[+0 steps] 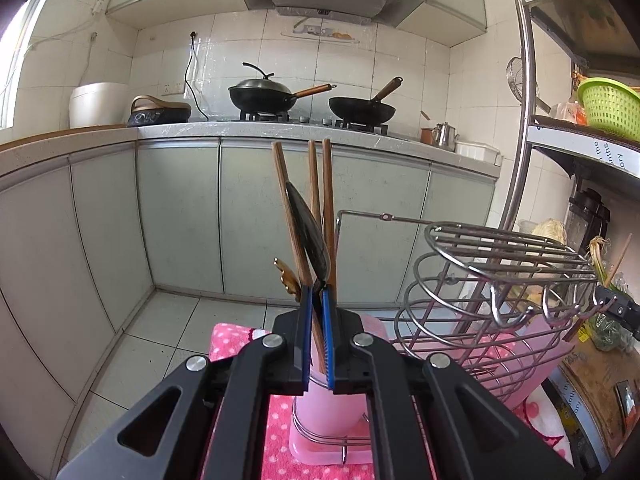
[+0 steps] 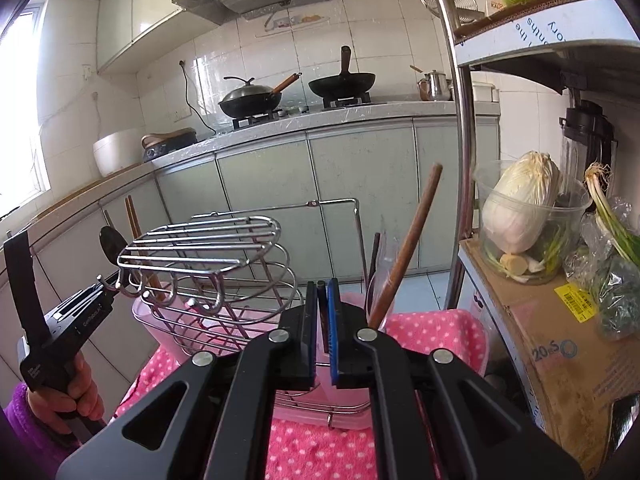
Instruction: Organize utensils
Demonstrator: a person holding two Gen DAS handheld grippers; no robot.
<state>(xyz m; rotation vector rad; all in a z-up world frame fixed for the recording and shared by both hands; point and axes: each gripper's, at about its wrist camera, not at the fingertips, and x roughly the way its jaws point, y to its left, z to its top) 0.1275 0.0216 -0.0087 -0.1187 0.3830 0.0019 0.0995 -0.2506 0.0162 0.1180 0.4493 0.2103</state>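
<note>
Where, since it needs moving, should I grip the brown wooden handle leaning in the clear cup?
Grip the wooden handle on its bare upper half, coming from above right: it leans rightward, clear of the wire rack, with its base hidden in the cup.

A wire rack (image 2: 208,272) stands on a dotted towel (image 2: 320,448). At its three o'clock a cup (image 2: 378,304) holds a wooden handle (image 2: 408,244); farther toward three, a cabbage (image 2: 520,204) sits in a tub on a box (image 2: 560,352). At twelve, the counter carries two woks (image 2: 250,100).
</note>
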